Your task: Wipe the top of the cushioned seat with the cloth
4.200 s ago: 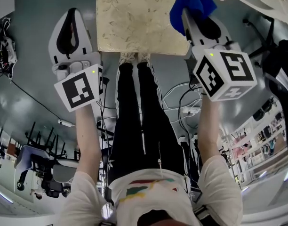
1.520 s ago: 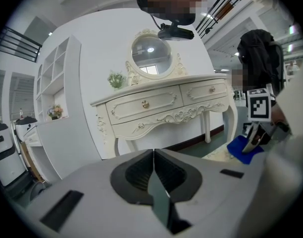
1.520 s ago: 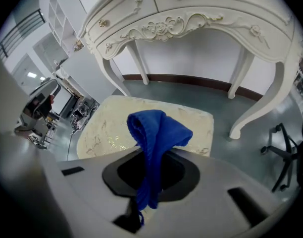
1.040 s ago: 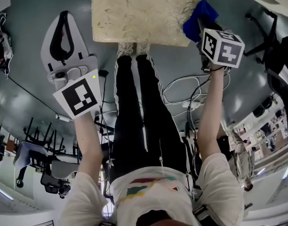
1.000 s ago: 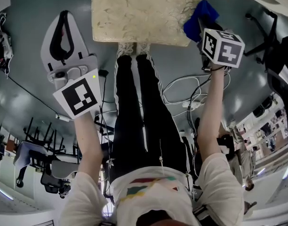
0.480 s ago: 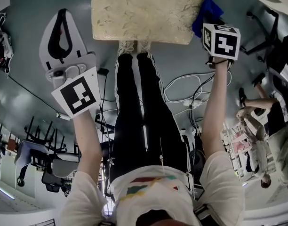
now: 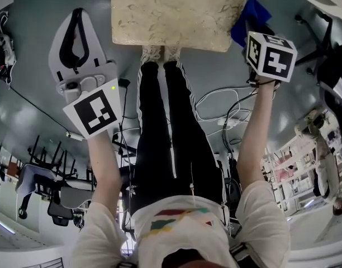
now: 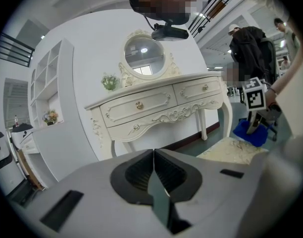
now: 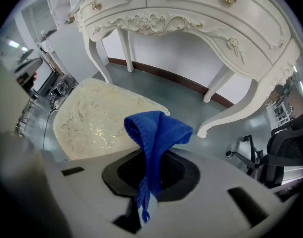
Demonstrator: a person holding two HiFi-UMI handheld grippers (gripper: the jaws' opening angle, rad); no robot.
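The cream patterned cushioned seat (image 7: 176, 13) lies at the top of the head view, just beyond the person's feet; it also shows in the right gripper view (image 9: 99, 120) and the left gripper view (image 8: 235, 150). My right gripper (image 9: 152, 148) is shut on the blue cloth (image 9: 156, 133), which folds up out of its jaws. In the head view the cloth (image 7: 248, 24) hangs off the seat's right edge, beside the seat rather than on it. My left gripper (image 7: 77, 35) is held left of the seat, shut with nothing in it (image 8: 154, 155).
A white ornate dressing table (image 8: 156, 108) with a round mirror stands behind the seat; its curved legs (image 9: 240, 113) are close to the right gripper. Cables (image 7: 221, 116) lie on the grey floor. Office chairs (image 7: 42, 188) and another person (image 7: 322, 144) are further off.
My right gripper with the cloth has slid off the seat's top right part to beyond its right edge. The left gripper has barely moved.
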